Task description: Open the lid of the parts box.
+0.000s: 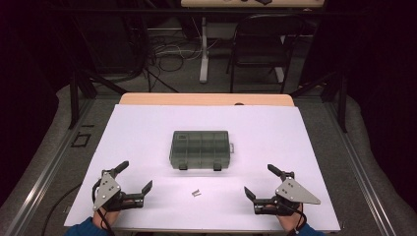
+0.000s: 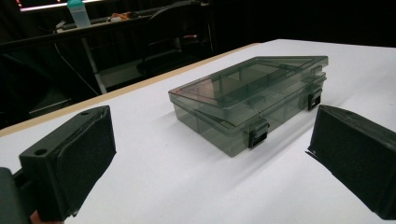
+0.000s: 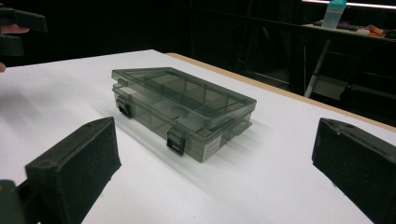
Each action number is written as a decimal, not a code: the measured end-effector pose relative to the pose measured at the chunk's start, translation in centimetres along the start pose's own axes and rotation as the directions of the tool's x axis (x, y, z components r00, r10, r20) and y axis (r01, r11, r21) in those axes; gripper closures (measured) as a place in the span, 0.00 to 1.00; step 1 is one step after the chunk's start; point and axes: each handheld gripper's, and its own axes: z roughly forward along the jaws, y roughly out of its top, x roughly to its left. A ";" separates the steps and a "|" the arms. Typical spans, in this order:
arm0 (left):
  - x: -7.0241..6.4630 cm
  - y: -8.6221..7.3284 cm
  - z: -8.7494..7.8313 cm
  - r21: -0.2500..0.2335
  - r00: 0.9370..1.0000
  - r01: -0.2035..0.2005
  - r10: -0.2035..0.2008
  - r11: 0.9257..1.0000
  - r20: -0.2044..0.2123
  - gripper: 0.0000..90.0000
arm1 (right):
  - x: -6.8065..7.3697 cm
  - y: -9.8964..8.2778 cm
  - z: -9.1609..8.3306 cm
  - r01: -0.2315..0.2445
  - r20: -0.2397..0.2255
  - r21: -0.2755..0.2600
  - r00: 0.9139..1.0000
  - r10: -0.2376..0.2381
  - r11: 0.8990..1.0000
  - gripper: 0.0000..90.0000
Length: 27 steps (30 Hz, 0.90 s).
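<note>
Smoky translucent plastic compartment box [image 1: 200, 149], lid shut, two black latches facing near edge: centre of white tabletop [image 1: 147, 128]. Small metal screws [image 1: 196, 193]: just before box. Left tool [image 1: 135, 176], right tool [image 1: 256, 181]: jaws wide, empty, flanking, well apart from box.

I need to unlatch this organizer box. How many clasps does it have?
2, both on the front wall of the organizer box: left clasp and right clasp. Other sides may hide more.
</note>
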 end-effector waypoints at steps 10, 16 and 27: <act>-0.1 0.1 0.3 0.004 1.000 0.000 0.000 1.000 0.005 0.00 | -0.1 0.1 0.1 0.008 -0.010 0.049 1.000 -0.007 0.999 0.00; -0.3 0.3 0.9 0.001 1.000 -0.014 0.014 1.000 0.010 0.00 | 0.0 0.3 0.5 0.019 -0.021 0.056 1.000 -0.018 0.998 0.00; -0.3 0.6 1.8 0.010 0.999 -0.021 0.021 1.000 0.033 0.00 | -0.1 0.4 1.9 0.024 -0.031 0.077 0.999 -0.022 0.997 0.00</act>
